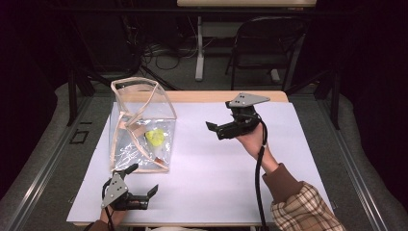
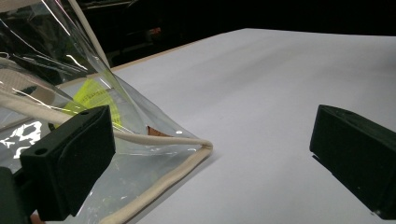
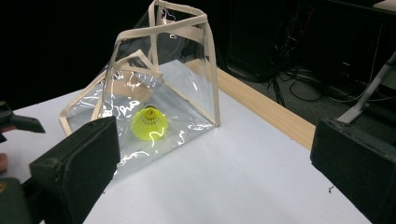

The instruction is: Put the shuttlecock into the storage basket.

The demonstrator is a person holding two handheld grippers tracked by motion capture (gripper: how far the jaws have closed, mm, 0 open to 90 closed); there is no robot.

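Bench point(image 1: 202, 159): white sheet bare from centre out to 3 o'clock, open passage there. Clear bag point(image 1: 142, 122) stands at 10 o'clock, trim upright, sole obstacle. Left hand-held gripper point(image 1: 140, 179) at 7 o'clock, jaws apart, one jaw just beside the bag's near corner. Right hand-held gripper point(image 1: 215, 129) raised at 1 o'clock, free room beneath.

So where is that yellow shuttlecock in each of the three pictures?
High view: the shuttlecock sits left of centre, inside the clear bag.
Left gripper view: it shows at the left as a yellow patch behind the plastic.
Right gripper view: it sits left of centre, inside the bag.
Shared landmark: the bag's beige trim.
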